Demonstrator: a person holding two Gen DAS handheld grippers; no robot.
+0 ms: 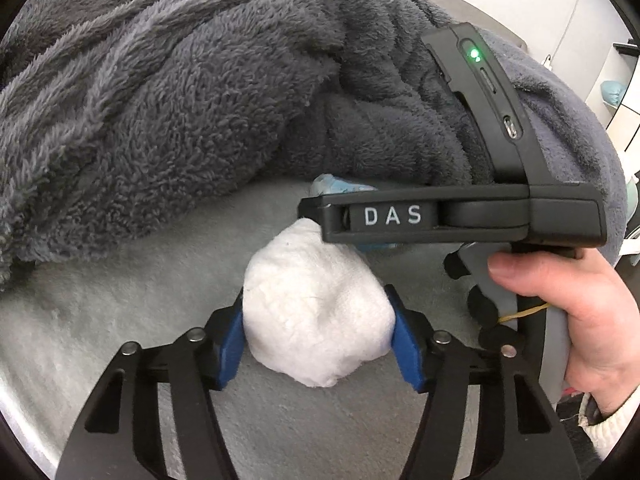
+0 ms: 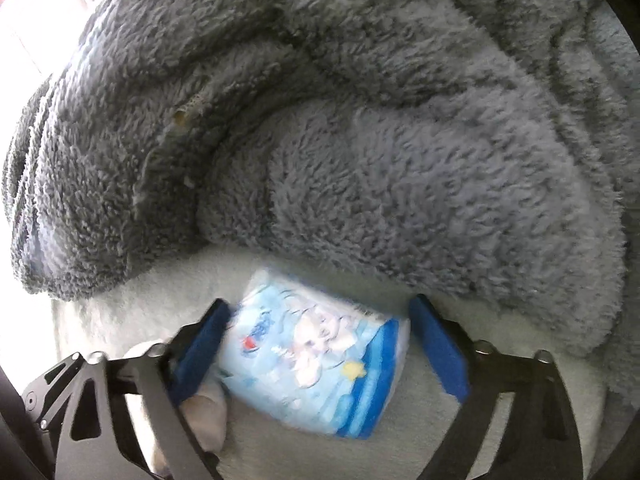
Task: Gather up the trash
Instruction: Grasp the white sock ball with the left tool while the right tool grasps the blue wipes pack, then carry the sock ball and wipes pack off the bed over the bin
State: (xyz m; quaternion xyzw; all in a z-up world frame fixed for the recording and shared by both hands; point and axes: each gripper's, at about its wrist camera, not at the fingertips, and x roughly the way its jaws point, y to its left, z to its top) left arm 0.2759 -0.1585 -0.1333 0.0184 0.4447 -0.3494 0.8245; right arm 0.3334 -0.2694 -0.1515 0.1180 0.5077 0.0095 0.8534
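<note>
Your left gripper fingers clamp the white wad; your right gripper fingers stand apart, the blue packet between them.

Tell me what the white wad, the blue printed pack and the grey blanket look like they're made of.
White wad: crumpled tissue or soft paper, matte, with fuzzy creases. Blue printed pack: thin glossy plastic film, judging by its sheen and printed cartoon, though the picture is blurred. Grey blanket: thick plush fleece, shaggy pile, no shine.
</note>
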